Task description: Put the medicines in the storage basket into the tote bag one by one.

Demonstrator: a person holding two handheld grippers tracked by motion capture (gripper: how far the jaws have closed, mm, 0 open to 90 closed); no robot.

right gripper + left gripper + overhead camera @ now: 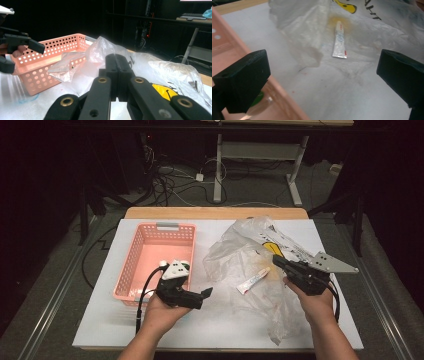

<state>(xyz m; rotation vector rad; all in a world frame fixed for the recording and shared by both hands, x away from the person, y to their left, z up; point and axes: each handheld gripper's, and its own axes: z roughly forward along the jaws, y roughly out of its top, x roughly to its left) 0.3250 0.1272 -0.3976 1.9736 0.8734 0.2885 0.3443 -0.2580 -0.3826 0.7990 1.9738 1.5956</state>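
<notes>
Dark room all round, with a white counter point(100, 320) lit in the middle of it. On the crumpled plastic bag point(250, 250) lies a small tube point(253, 280), flat, its crimped end toward the person, well apart from the pink basket point(131, 265) at the left. The left gripper point(322, 72) hangs just beside the basket's near corner, jaws wide apart and empty, already looking straight along the counter at the tube. The right gripper point(276, 260) rests over the bag's right side with its jaws pressed together; I cannot tell whether any film is pinched between them.

The step looks like fetching the tube for the basket. To do it well, I'd bring the left jaws across the tube's narrow width, low enough to catch the tube and not the loose film, while the right keeps the bag from sliding.
</notes>
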